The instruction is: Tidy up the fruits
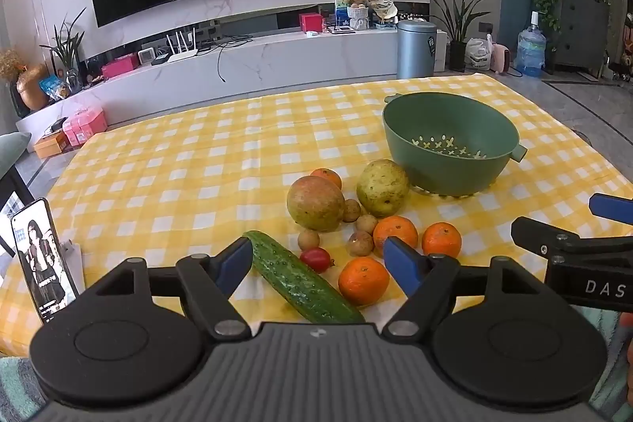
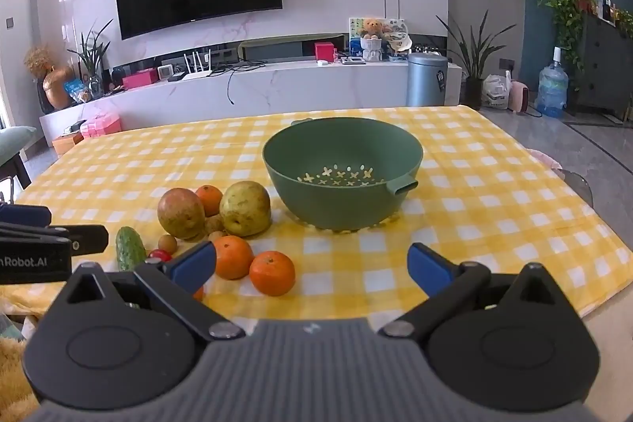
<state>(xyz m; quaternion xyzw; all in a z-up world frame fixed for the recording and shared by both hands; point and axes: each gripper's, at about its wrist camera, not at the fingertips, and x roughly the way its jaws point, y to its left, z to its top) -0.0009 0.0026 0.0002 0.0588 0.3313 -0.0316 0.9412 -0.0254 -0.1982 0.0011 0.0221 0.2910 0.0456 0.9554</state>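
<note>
Fruits [image 1: 348, 224] lie clustered on the checked counter [image 1: 178, 165], beside the green colander [image 1: 451, 145]; left gripper [image 1: 318, 263] fingers spread wide, holding nothing, above the cucumber [image 1: 300, 279]. Right wrist view: right gripper [image 2: 312, 265] fingers likewise wide apart and empty, facing the colander [image 2: 342, 173].

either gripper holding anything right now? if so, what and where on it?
Nothing is held. The left gripper is open above the cucumber, not touching it; the right gripper is open over bare tablecloth.

cucumber [image 2: 129, 248] partly hidden by hand-held gripper [image 2: 312, 265]
</note>
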